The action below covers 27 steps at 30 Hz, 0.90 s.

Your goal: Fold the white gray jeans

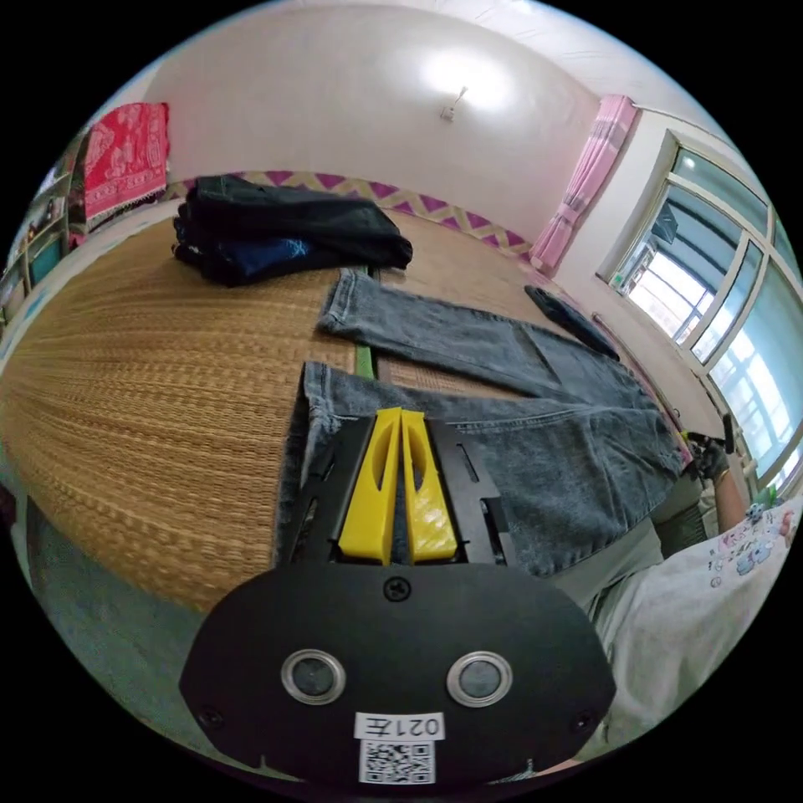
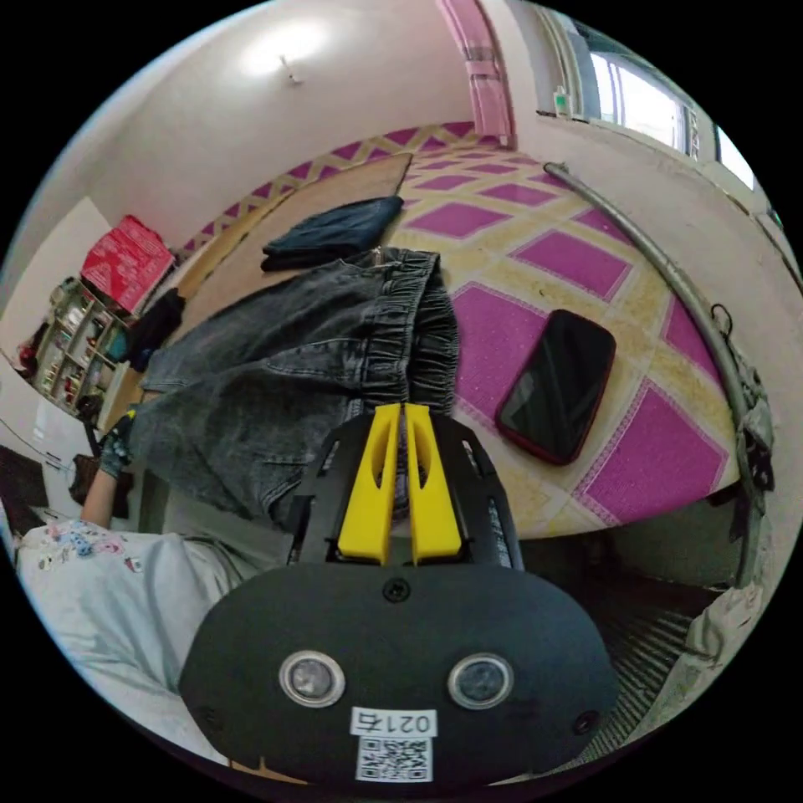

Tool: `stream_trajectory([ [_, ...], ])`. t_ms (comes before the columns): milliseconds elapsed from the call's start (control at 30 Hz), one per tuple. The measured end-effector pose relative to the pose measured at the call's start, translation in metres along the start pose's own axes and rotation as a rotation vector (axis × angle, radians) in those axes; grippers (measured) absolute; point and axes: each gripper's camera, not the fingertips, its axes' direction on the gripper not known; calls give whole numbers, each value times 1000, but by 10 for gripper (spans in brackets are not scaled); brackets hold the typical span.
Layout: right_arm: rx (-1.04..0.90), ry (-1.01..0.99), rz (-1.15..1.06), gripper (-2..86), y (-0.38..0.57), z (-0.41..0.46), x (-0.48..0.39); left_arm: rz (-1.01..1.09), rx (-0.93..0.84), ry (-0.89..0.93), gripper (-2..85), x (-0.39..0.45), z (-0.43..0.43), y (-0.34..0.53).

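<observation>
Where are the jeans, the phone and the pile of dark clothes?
jeans point(image 1: 535, 468): left gripper view, seat area.
phone point(image 2: 556, 385): right gripper view, screen middle.
pile of dark clothes point(image 1: 284, 230): left gripper view, top of the stack.

White walls point(image 1: 335, 92), pink curtain point(image 1: 585, 180), large windows point(image 1: 719, 284), woven straw mat point(image 1: 142, 368), cluttered shelves point(image 2: 79, 335)

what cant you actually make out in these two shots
- Left gripper view: whether the left gripper pinches the jeans; its jaw tips cover the contact spot on the near leg.
- Right gripper view: the right gripper hides the waistband where it meets it.
- Right gripper view: the phone screen is dark.
</observation>
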Motion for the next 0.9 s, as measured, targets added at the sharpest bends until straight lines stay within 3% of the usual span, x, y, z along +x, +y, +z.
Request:
stream_trajectory([
  [100,22,-18,104,75,40,-6,13,-99,164,58,-4,6,-46,17],
  [300,88,-263,370,95,98,23,50,-453,150,-19,90,-7,-88,76],
  [433,147,-432,481,105,106,33,67,-530,141,-23,99,-11,-99,98],
  [700,138,-662,544,101,117,52,85,-720,168,107,105,-44,-101,116],
  [900,129,-662,520,95,118,58,76,-745,179,175,105,-62,-87,103],
])
